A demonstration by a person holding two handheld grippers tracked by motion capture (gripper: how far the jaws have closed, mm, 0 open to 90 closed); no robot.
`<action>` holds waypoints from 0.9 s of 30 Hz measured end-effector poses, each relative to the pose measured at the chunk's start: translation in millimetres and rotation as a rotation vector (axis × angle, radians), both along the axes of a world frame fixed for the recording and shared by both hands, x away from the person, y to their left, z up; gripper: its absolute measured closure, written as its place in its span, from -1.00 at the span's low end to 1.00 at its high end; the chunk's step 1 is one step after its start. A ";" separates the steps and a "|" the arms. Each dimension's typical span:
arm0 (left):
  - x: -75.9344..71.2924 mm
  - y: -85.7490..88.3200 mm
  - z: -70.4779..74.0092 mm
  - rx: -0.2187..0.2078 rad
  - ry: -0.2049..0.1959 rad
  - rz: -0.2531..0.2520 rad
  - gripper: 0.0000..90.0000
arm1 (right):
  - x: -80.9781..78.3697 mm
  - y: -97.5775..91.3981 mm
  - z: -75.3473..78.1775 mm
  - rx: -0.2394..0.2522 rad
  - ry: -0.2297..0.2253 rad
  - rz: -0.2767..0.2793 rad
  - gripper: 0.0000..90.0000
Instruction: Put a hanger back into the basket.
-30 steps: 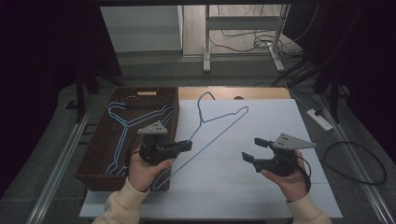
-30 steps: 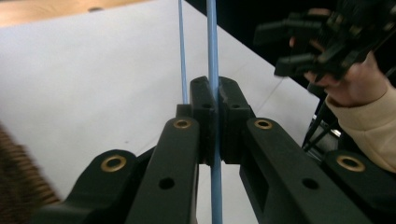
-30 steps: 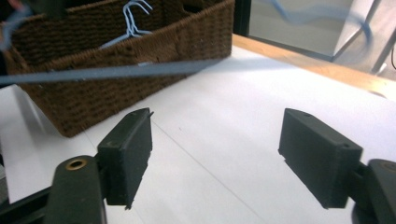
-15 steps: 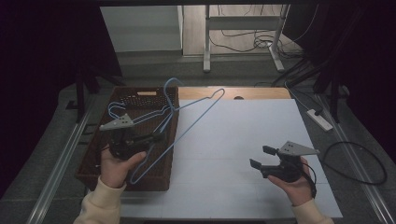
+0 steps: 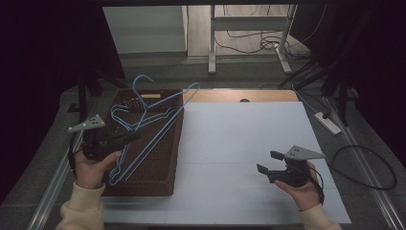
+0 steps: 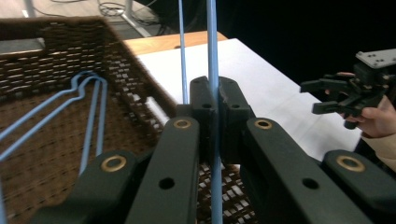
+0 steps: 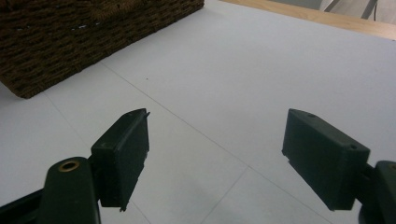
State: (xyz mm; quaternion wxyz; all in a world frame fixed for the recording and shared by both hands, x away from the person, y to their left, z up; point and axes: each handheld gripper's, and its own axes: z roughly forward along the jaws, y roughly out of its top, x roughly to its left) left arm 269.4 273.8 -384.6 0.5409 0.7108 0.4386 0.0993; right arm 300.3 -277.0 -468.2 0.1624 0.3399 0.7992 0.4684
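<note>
Blue wire of a hanger [image 5: 158,125] is seen clamped between the jaws of the left gripper [image 5: 128,137], which are closed together on one of its straight runs; in the left gripper view the wire [image 6: 213,70] passes upright through the pressed pads. The held hanger is raised over the brown wicker basket [image 5: 163,184] at the left side of the table, its hook [image 5: 141,81] lifted above the basket's far rim. A second blue hanger [image 6: 88,107] is recorded lying on the basket floor.

The right gripper [image 5: 269,163] is held low over the white table sheet [image 5: 239,139], well apart from the basket. Its jaws are observed standing wide apart, with bare sheet between them in the right gripper view [image 7: 215,158]. A corner of the basket [image 7: 60,42] is noted at the upper left of that view.
</note>
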 end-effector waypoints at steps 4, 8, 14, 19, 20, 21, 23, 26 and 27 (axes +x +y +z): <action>1.7 14.5 -4.7 0.001 0.004 0.029 0.91 | 0.6 1.0 -1.8 -0.010 0.003 -0.002 -0.48; 4.2 23.5 -8.5 0.019 -0.001 0.040 0.91 | 0.7 1.5 -2.7 -0.021 0.005 -0.002 -0.48; 7.3 34.6 -13.6 0.018 0.004 0.044 0.91 | 1.1 1.8 -3.8 -0.026 0.009 -0.001 -0.49; 8.2 36.2 -11.2 0.032 -0.002 0.047 0.91 | 1.3 2.1 -4.2 -0.028 0.010 -0.002 -0.48; 10.5 35.7 -8.3 0.040 -0.006 0.052 0.91 | 1.3 2.1 -3.9 -0.026 0.010 -0.001 -0.48; 10.5 35.7 -8.3 0.040 -0.006 0.052 0.91 | 1.3 2.1 -3.9 -0.026 0.010 -0.001 -0.48; 13.7 35.2 -7.6 0.043 -0.003 0.051 0.91 | 1.3 1.9 -3.7 -0.024 0.009 -0.001 -0.48; 21.1 36.3 -11.9 0.079 0.023 0.051 0.91 | 1.7 1.5 -3.3 -0.020 0.007 -0.002 -0.48; 21.1 36.3 -11.9 0.079 0.023 0.051 0.91 | 1.7 1.5 -3.3 -0.020 0.007 -0.002 -0.48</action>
